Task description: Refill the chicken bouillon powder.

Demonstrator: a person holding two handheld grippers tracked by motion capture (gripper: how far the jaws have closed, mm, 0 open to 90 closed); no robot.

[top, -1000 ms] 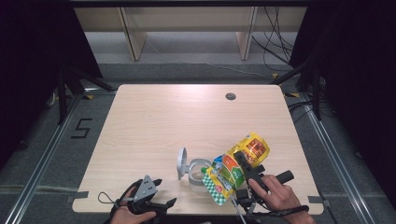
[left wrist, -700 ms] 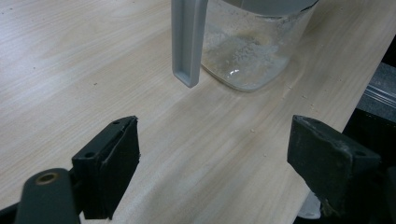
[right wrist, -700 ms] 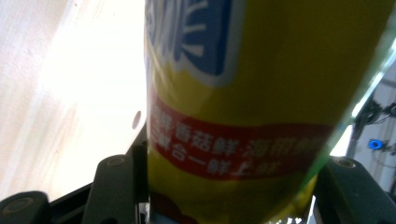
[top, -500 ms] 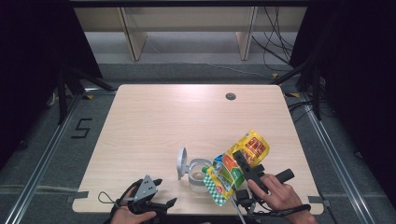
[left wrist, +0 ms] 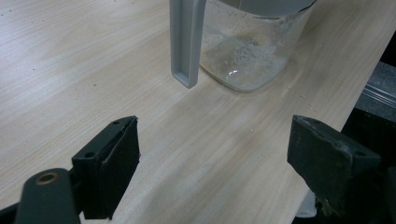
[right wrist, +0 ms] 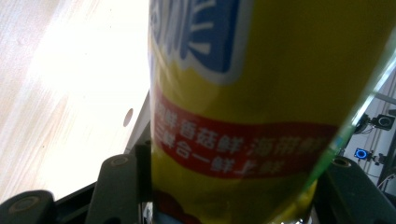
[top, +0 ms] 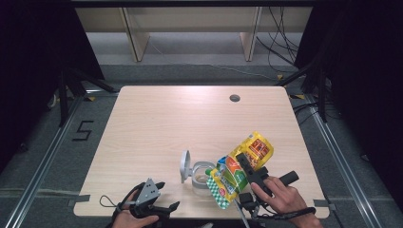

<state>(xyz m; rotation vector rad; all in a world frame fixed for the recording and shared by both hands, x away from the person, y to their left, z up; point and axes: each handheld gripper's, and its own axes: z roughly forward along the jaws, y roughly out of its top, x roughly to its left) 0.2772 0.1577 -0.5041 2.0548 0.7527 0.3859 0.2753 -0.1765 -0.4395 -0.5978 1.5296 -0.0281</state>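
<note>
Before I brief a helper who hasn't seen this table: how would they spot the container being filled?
Look at the wooden table's near edge, right of middle. The clear jar stands beside the tilted yellow bag; its grey lid stands flipped open, and pale powder lies inside.
</note>
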